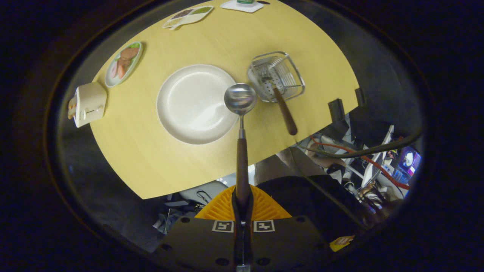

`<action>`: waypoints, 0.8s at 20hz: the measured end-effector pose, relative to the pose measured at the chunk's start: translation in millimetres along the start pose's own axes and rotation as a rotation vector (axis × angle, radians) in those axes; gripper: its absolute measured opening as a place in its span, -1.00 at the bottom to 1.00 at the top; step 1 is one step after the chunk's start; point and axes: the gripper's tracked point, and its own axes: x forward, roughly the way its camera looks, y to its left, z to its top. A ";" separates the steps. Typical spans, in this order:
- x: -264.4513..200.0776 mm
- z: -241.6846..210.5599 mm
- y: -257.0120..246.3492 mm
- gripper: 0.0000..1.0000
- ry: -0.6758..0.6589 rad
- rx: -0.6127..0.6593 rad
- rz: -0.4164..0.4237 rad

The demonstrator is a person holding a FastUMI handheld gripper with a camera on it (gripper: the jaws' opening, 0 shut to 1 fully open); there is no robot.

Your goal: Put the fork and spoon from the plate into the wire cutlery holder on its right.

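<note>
The gripper is clenched on the wooden handle of the spoon, both fingers pressing it from either side. The spoon stands straight out ahead of the fingers, held up above the table: a dark brown handle, a thin metal neck, and a round polished bowl that catches the light. Its bowl shows over the right rim of the white plate, close beside the wire cutlery holder.

The fork is already in that holder (tines down among the wires, its brown handle leaning out over the near edge toward the gripper). The holder is a square chrome basket with a perforated floor, and it sits just right of the plate, near the table's right side. The plate is bare.

The table is pale yellow wood with a curved near edge; bare surface lies between the plate and that edge. Well to the left sit a cream toaster and a small dish of toy food; a divided tray lies at the far side. Beyond the table's right edge, cables and equipment crowd a dim room.
</note>
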 end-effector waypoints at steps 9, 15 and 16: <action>1.7 37.8 -29.5 -0.90 0.121 0.128 0.034; 16.3 64.2 -24.8 -0.90 0.204 0.139 0.093; 18.6 69.2 -21.3 -0.90 0.211 0.147 0.112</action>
